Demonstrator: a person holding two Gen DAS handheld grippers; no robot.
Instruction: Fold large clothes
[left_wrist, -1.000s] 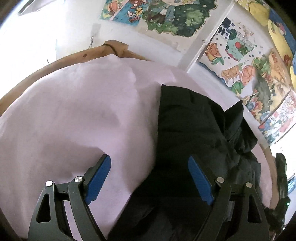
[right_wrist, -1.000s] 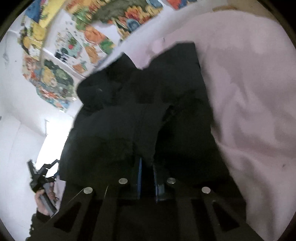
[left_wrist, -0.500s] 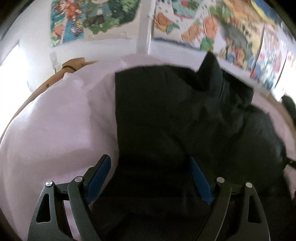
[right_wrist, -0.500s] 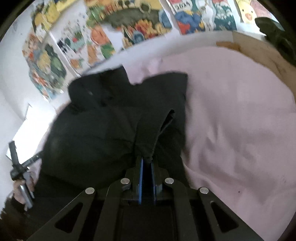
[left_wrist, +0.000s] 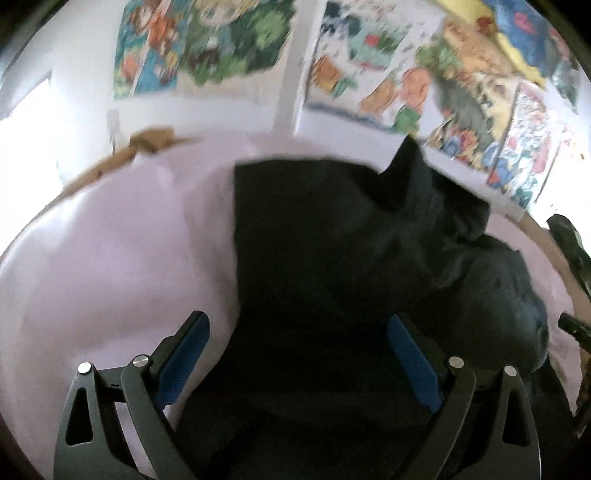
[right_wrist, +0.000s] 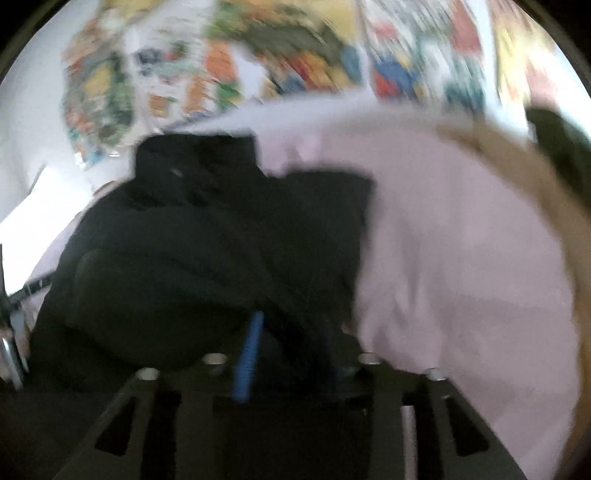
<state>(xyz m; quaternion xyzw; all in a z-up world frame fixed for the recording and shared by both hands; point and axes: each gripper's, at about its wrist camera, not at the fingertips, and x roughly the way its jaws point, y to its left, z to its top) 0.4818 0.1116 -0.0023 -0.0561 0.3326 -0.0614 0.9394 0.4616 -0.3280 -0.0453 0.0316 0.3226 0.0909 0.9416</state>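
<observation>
A bulky black padded garment (left_wrist: 332, 258) lies bunched on a pale pink sheet (left_wrist: 110, 258) that covers a round surface with a tan wooden rim (left_wrist: 99, 170). One flat panel of the garment lies toward the far side, near the white wall hung with bright cartoon posters (left_wrist: 406, 74); a rounder, puffed mass sits on the right in the left wrist view.

Left gripper (left_wrist: 295, 354): jaws have just been opening and stand wide apart. The blue pads (left_wrist: 184, 354) are clear of the cloth; black fabric lies below and between them, and nothing is pinched. The left pad is over pink sheet, the right pad over the garment.

Right gripper (right_wrist: 291, 354): view heavily blurred. Jaws have just been opening. One blue pad (right_wrist: 249, 358) shows, the other is hard to make out against dark cloth. Black fabric (right_wrist: 207, 258) sits between and just ahead of the fingers; the pads are parted and appear not to press on it. Pink sheet (right_wrist: 461, 258) fills the right side of this view.
</observation>
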